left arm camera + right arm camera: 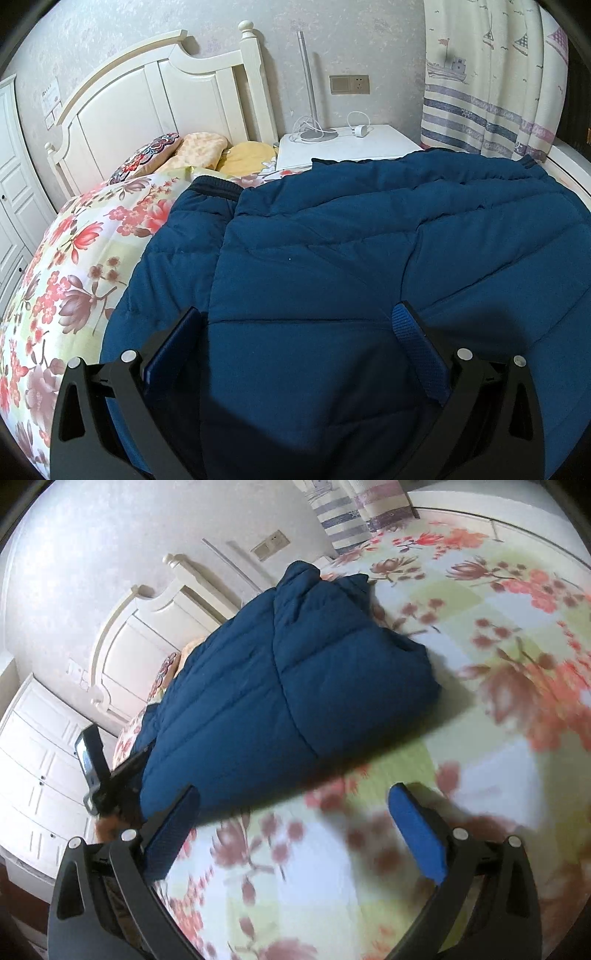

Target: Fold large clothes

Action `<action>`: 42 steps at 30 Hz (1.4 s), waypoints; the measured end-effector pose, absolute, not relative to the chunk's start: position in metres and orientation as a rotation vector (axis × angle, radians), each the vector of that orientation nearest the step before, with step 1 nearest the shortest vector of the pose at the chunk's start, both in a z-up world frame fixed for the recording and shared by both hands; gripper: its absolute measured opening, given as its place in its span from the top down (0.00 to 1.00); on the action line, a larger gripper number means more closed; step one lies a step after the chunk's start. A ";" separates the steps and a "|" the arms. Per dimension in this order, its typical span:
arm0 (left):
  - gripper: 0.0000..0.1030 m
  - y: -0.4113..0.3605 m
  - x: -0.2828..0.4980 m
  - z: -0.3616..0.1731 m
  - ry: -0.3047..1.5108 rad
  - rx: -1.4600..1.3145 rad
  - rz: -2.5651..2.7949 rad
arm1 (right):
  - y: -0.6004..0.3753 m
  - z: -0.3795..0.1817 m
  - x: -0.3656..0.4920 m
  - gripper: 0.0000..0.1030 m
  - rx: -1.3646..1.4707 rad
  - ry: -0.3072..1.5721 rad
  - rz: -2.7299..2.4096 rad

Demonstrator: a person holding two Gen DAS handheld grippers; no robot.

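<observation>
Floral bedding (74, 266) covers the bed I am working over, with a cream headboard (155, 96) against the wall and a white nightstand (384, 147) beside it carrying a lamp base (319, 133) and a charger (360, 131). A striped curtain (491, 92) with boat prints hangs to the right. My task piece, a dark blue quilted jacket (351, 251), lies on the bedding in a bulky heap, one layer lapped over another, its ribbed cuff (216, 188) towards the pillows (207, 147). My left gripper (303, 325) sits low over the jacket with its jaws spread wide, blue pads either side of the fabric and nothing pinched between them. My right gripper (295, 805) (this view is tilted and blurred) hovers over bare floral bedding (480, 664) just beside the jacket's (280, 679) near edge, likewise released. From there I can see the left gripper's body (110, 779) at the jacket's far-left side, near a white wardrobe (40, 771)
</observation>
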State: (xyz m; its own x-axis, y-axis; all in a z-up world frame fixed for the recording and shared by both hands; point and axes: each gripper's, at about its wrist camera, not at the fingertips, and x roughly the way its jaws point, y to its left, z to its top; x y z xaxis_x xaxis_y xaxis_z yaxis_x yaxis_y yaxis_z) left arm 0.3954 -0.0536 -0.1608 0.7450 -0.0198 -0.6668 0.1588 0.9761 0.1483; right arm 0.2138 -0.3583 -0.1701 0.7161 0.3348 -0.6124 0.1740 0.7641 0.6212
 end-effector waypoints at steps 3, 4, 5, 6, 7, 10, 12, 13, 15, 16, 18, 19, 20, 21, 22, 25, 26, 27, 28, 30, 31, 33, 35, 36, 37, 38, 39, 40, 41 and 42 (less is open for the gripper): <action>0.04 -0.052 0.397 -0.161 0.729 0.195 -0.105 | -0.352 -0.171 0.245 0.02 0.701 0.782 0.094; 0.04 -0.052 0.398 -0.161 0.731 0.192 -0.108 | -0.352 -0.170 0.258 0.02 0.706 0.769 0.081; 0.04 -0.051 0.399 -0.161 0.733 0.189 -0.110 | -0.353 -0.171 0.265 0.02 0.720 0.754 0.073; 0.04 -0.051 0.399 -0.161 0.735 0.186 -0.112 | -0.357 -0.173 0.275 0.02 0.769 0.716 0.059; 0.04 -0.050 0.400 -0.161 0.736 0.186 -0.113 | -0.361 -0.173 0.281 0.02 0.809 0.667 0.018; 0.04 -0.051 0.400 -0.162 0.739 0.188 -0.113 | -0.358 -0.173 0.294 0.04 0.819 0.608 -0.031; 0.04 -0.051 0.401 -0.162 0.741 0.184 -0.114 | -0.358 -0.176 0.298 0.20 0.822 0.603 -0.012; 0.04 -0.051 0.401 -0.162 0.742 0.183 -0.114 | -0.363 -0.182 0.298 0.46 0.847 0.607 -0.008; 0.04 -0.050 0.401 -0.162 0.743 0.179 -0.117 | -0.372 -0.189 0.290 0.58 0.909 0.570 0.045; 0.04 -0.051 0.401 -0.162 0.742 0.180 -0.117 | -0.373 -0.189 0.288 0.64 0.915 0.561 0.053; 0.04 -0.050 0.401 -0.162 0.740 0.185 -0.113 | -0.369 -0.184 0.281 0.69 0.877 0.537 0.054; 0.04 -0.050 0.400 -0.162 0.740 0.186 -0.113 | -0.369 -0.182 0.279 0.71 0.880 0.525 0.057; 0.04 -0.050 0.399 -0.162 0.738 0.191 -0.112 | -0.370 -0.181 0.274 0.72 0.896 0.510 0.066; 0.04 -0.050 0.398 -0.162 0.735 0.196 -0.112 | -0.371 -0.180 0.267 0.74 0.923 0.490 0.082; 0.04 -0.050 0.396 -0.162 0.733 0.199 -0.113 | -0.373 -0.180 0.262 0.75 0.945 0.478 0.093; 0.04 -0.050 0.384 -0.160 0.730 0.215 -0.141 | -0.380 -0.174 0.233 0.78 0.977 0.428 0.131; 0.04 -0.050 0.379 -0.156 0.758 0.202 -0.163 | -0.382 -0.171 0.220 0.78 0.967 0.412 0.130; 0.04 -0.050 0.373 -0.152 0.785 0.181 -0.187 | -0.385 -0.169 0.211 0.78 0.957 0.404 0.124; 0.04 -0.053 0.367 -0.147 0.805 0.161 -0.213 | -0.391 -0.167 0.200 0.78 0.947 0.398 0.114; 0.04 -0.068 0.345 -0.131 0.788 0.133 -0.301 | -0.400 -0.163 0.184 0.78 0.925 0.403 0.091; 0.04 -0.082 0.330 -0.121 0.755 0.135 -0.352 | -0.404 -0.160 0.176 0.78 0.904 0.404 0.078; 0.04 -0.111 0.311 -0.110 0.723 0.150 -0.430 | -0.407 -0.153 0.164 0.78 0.862 0.399 0.057; 0.04 -0.148 0.291 -0.113 0.722 0.217 -0.490 | -0.408 -0.145 0.154 0.78 0.834 0.383 0.045; 0.04 -0.170 0.284 -0.124 0.747 0.303 -0.475 | -0.408 -0.142 0.152 0.78 0.826 0.375 0.046; 0.04 -0.188 0.276 -0.138 0.749 0.378 -0.447 | -0.406 -0.137 0.150 0.78 0.810 0.371 0.042; 0.04 -0.195 0.271 -0.146 0.730 0.388 -0.438 | -0.403 -0.130 0.148 0.78 0.774 0.365 0.020; 0.04 -0.195 0.266 -0.150 0.710 0.367 -0.433 | -0.402 -0.126 0.149 0.78 0.759 0.361 0.018; 0.04 -0.193 0.261 -0.154 0.699 0.335 -0.430 | -0.398 -0.121 0.149 0.78 0.735 0.360 0.015; 0.04 -0.192 0.258 -0.154 0.696 0.333 -0.434 | -0.390 -0.113 0.149 0.78 0.684 0.362 -0.002; 0.04 -0.190 0.255 -0.153 0.696 0.342 -0.447 | -0.383 -0.108 0.148 0.78 0.640 0.360 -0.012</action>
